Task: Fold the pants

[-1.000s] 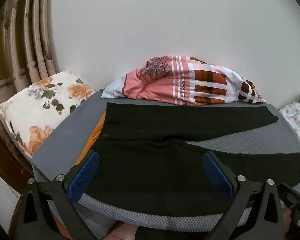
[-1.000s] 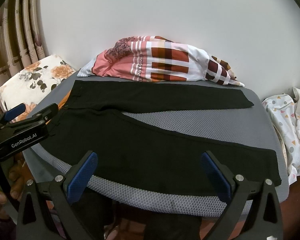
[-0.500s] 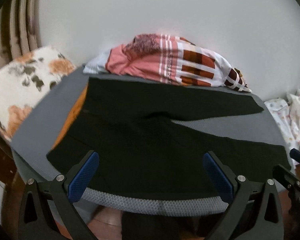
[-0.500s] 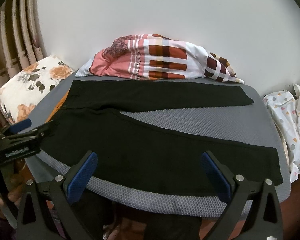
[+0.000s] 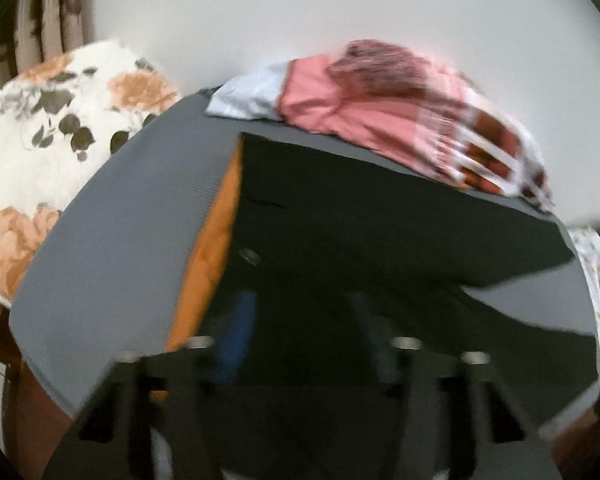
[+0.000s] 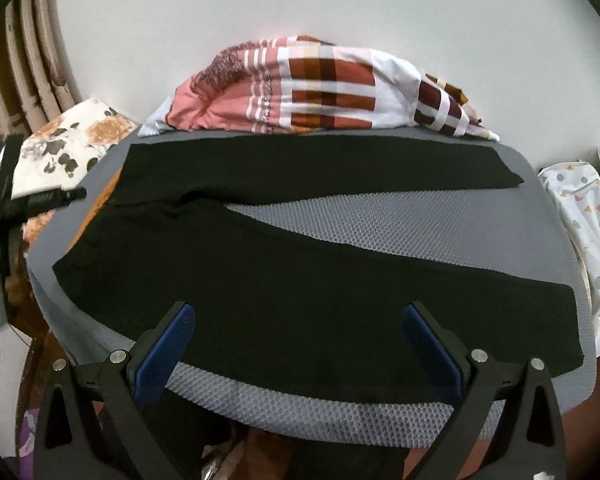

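Item: black pants (image 6: 284, 280), spread flat on a grey mat (image 6: 400, 232), legs splayed in a narrow V. Waistband end lies toward the left edge of the mat, both hems toward the right; the long axis therefore runs left to right across both views. Far leg lies along the back of the mat, just in front of a striped bundle of cloth (image 6: 332, 96); near leg runs along the front edge, bare mat showing in the wedge between the two. An orange layer (image 5: 208, 264) shows beside the waistband. A floral pillow (image 5: 48, 152) sits off the mat to the left. Left gripper (image 5: 304, 344): blurred in its own view, jaws closing, low over the waist region of the pants; the dark cloth fills the space between them, but whether the pads yet press on it cannot be told. In the right wrist view that tool appears only as a dark bar at the left margin, near the waistband corner. Right gripper (image 6: 296, 344): jaws spread wide, nothing between them, hovering at the front edge of the mat above the near leg, pants lying directly ahead. Judgement: the left hand is nearer the waist, the right nearer the near leg, so folding one leg over the other would call for lifting along this front edge.
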A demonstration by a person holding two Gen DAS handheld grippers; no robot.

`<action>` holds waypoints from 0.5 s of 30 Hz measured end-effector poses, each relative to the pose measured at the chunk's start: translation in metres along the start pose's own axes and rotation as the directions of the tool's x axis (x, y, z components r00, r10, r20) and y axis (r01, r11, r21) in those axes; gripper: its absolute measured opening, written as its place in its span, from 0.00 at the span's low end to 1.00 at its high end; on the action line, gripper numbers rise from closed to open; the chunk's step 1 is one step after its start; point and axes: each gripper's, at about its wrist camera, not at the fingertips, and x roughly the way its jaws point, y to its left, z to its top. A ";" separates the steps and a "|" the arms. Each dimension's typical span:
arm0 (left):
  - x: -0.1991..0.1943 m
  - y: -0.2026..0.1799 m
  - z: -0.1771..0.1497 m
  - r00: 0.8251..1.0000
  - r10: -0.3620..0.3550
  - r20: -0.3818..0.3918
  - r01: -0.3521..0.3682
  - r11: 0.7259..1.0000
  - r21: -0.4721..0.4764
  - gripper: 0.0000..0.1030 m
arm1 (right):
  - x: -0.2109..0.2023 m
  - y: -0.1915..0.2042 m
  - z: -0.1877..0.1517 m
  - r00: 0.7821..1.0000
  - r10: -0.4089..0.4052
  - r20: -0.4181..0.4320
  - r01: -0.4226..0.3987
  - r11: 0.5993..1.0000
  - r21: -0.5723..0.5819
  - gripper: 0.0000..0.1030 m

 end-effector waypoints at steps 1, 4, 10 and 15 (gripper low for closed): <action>0.014 0.012 0.014 1.000 -0.009 -0.010 0.009 1.000 -0.012 0.29 | 0.006 0.000 0.001 1.000 -0.003 -0.012 0.003 1.000 -0.002 1.00; 0.043 0.036 0.049 1.000 -0.019 0.001 0.019 1.000 -0.016 0.29 | 0.021 -0.001 0.006 0.999 -0.013 -0.045 0.013 1.000 -0.006 1.00; 0.102 0.073 0.117 1.000 -0.028 -0.002 0.028 1.000 0.004 0.30 | 0.051 -0.001 0.021 0.995 -0.026 -0.094 0.025 1.000 -0.010 1.00; 0.138 0.085 0.148 1.000 -0.021 -0.001 0.021 0.999 0.045 0.30 | 0.074 0.007 0.031 0.992 -0.026 -0.122 0.023 0.999 -0.026 1.00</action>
